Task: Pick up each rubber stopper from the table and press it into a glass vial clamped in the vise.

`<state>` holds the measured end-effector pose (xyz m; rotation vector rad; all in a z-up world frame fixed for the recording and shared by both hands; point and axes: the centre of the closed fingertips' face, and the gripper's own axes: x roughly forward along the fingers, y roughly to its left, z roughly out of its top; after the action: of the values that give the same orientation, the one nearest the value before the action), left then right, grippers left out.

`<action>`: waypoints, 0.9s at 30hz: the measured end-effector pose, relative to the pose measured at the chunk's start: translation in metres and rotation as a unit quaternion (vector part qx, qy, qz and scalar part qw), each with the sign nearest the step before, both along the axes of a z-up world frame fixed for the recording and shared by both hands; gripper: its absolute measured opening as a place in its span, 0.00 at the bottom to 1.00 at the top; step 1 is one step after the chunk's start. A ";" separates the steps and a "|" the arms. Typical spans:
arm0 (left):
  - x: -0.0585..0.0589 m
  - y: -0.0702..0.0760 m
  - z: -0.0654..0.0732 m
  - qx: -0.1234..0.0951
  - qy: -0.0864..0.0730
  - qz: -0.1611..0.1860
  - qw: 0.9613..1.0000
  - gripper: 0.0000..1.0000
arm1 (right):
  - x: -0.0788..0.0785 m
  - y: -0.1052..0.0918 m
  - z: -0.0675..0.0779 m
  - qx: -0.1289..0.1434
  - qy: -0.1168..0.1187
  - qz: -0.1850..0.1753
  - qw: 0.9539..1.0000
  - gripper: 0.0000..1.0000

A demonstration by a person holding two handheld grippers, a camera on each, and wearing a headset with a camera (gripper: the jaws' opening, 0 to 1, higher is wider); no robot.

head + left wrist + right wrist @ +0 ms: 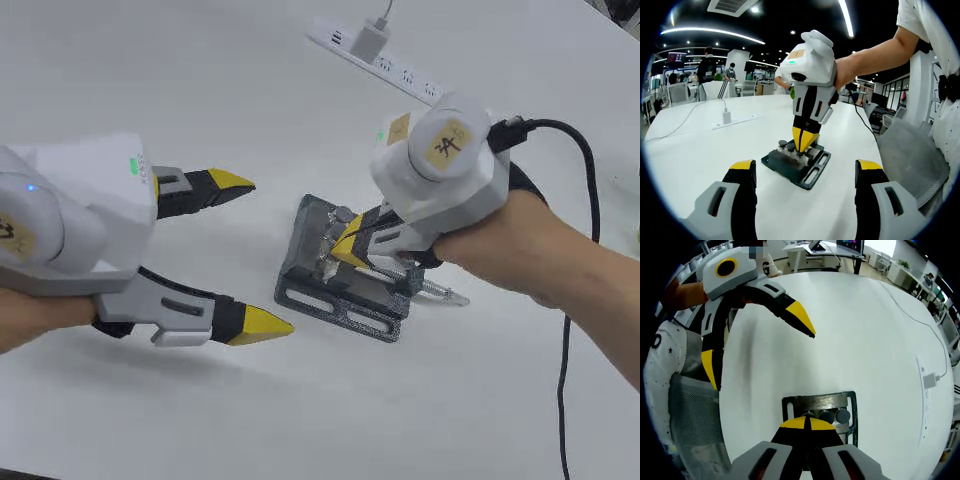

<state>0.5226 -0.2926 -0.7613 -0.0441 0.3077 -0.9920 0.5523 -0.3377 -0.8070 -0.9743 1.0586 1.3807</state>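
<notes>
Right hand-held gripper (347, 250) clenched, tips at the vials (842, 415) in the vise (335, 305) beneath it — left hand-held gripper (268, 255) released, empty, the vise ahead of it.

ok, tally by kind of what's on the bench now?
claws: 2, left claw open, right claw shut
vise: 1
stoppered vials in the vise: 3, one partly under the right claw
power strip: 1
charger plug: 1
total: 8

No legible text on any surface
</notes>
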 end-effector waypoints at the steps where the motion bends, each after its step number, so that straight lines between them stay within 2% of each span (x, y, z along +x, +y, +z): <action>1: 0.000 0.000 0.000 0.000 0.000 0.000 1.000 0.79 | 0.001 0.000 -0.001 -0.001 0.002 -0.004 1.000 0.00; 8: 0.002 0.001 0.001 -0.001 -0.002 0.003 1.000 0.79 | 0.004 -0.001 -0.003 -0.007 0.021 -0.006 1.000 0.00; 27: 0.004 0.002 0.001 -0.005 -0.003 0.007 1.000 0.79 | 0.004 -0.002 -0.006 -0.042 0.009 0.029 0.999 0.00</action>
<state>0.5267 -0.2910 -0.7598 -0.0522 0.2968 -0.9797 0.5566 -0.3393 -0.8128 -1.0633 1.1165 1.4040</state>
